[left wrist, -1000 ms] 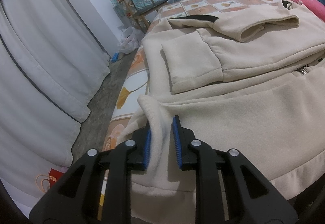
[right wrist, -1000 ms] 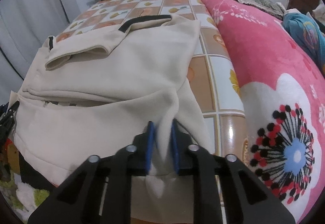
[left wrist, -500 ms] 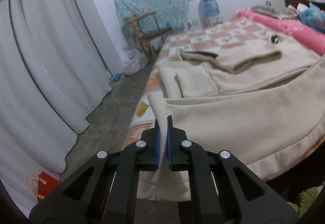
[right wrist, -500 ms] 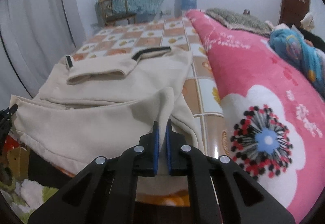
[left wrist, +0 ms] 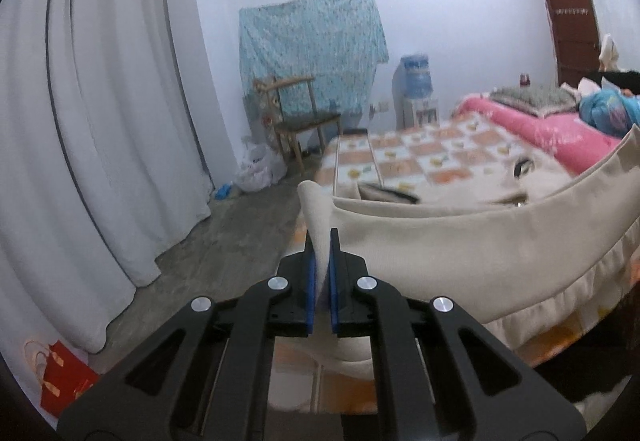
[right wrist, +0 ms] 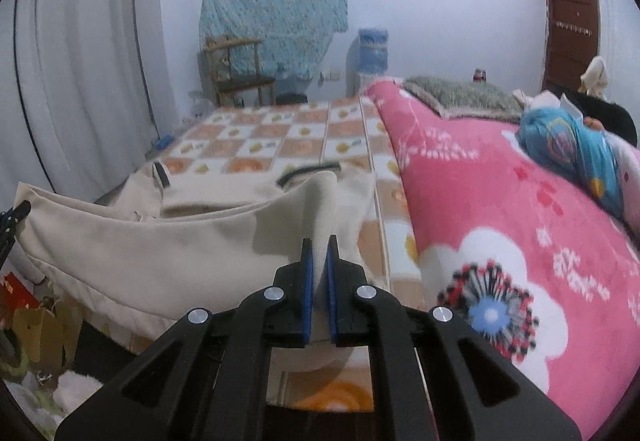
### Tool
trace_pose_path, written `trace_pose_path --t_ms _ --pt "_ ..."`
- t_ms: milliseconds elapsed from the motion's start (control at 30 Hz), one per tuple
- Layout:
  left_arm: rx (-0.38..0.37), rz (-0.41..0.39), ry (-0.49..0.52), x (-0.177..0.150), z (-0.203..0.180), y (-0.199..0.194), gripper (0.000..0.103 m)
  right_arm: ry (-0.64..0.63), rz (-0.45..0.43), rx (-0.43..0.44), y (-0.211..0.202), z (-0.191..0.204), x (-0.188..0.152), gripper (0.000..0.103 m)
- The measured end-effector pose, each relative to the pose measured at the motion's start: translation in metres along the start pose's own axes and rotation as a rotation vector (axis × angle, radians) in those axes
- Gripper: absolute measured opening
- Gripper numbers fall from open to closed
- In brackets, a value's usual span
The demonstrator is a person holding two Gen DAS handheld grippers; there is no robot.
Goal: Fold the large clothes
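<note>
Bedroom, checkered bed (right wrist: 304, 145) beside pink blanket (right wrist: 500, 225): cream hoodie (left wrist: 440, 253) hem lifted off it, left claw (left wrist: 321, 241) and right claw (right wrist: 318, 247) each clamped on a corner (thick, soft, probably droopy; best held at corners).

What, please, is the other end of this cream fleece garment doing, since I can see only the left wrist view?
Observer: The right tool is shut on the far corner of the cream fleece garment, holding it above the checkered orange-and-white bed cover.
Operator: Thank you. Is anything close to that tool's right side?
Observer: Yes, a pink fleece blanket with a large flower print lies right beside it.
Operator: Could you tell me what rests on that blanket?
Observer: A grey shaggy cushion at its far end, and a blue bundled cloth nearer the right edge.
</note>
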State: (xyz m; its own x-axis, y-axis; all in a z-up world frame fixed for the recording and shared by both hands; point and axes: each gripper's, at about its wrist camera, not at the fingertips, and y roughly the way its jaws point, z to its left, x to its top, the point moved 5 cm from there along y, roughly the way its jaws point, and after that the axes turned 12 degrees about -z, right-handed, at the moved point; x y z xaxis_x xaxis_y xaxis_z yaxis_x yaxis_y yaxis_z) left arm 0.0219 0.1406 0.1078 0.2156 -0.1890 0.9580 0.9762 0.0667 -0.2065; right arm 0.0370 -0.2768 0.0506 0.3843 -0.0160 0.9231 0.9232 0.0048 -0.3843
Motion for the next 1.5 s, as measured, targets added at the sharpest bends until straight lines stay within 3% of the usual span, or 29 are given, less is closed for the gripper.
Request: trace_pose_path --t_ms 300,400,500,600,733,800,867,933,1033,1100,1233,1333,1500 --pt "-0.014 -0.118 -0.040 0.063 0.011 0.075 0.005 -0.033 -0.119 0.022 0.051 -0.008 0.076 0.006" --pt "-0.021 -0.101 -0.043 0.076 0.009 0.121 0.005 -0.001 -0.131 0.047 0.089 -0.017 0.102 0.006" --pt "-0.054 0.016 -0.079 0.071 0.004 0.184 0.005 0.030 -0.080 0.067 0.147 -0.025 0.110 0.006" --pt "-0.085 0.164 -0.111 0.046 -0.002 0.241 0.005 0.059 0.020 0.069 0.215 -0.030 0.092 0.006" --pt "-0.085 0.425 -0.108 -0.024 -0.014 0.310 0.012 0.083 0.236 0.013 0.309 -0.041 0.029 0.009" --pt "-0.046 0.515 -0.084 -0.053 -0.015 0.329 0.024 0.089 0.297 -0.023 0.327 -0.050 0.006 0.016" --pt "-0.029 0.504 -0.133 -0.056 -0.004 0.326 0.039 0.165 0.279 -0.033 0.323 -0.066 0.001 0.030" --pt "-0.009 0.465 -0.176 -0.046 0.009 0.316 0.051 0.185 0.245 -0.064 0.312 -0.075 0.008 0.035" --pt "0.003 0.430 -0.230 -0.032 0.027 0.299 0.055 0.152 0.196 -0.148 0.286 -0.084 0.021 0.037" --pt "-0.003 0.409 -0.262 -0.023 0.037 0.284 0.062 0.170 0.164 -0.145 0.260 -0.087 0.028 0.038" --pt "-0.075 0.358 -0.290 -0.005 0.038 0.240 0.077 0.157 0.124 -0.114 0.212 -0.077 0.037 0.057" --pt "-0.156 0.349 -0.287 0.000 0.022 0.198 0.086 0.128 0.112 -0.044 0.172 -0.052 0.031 0.073" --pt "-0.181 0.396 -0.303 -0.015 -0.017 0.141 0.093 0.110 0.148 0.065 0.116 0.002 -0.002 0.081"
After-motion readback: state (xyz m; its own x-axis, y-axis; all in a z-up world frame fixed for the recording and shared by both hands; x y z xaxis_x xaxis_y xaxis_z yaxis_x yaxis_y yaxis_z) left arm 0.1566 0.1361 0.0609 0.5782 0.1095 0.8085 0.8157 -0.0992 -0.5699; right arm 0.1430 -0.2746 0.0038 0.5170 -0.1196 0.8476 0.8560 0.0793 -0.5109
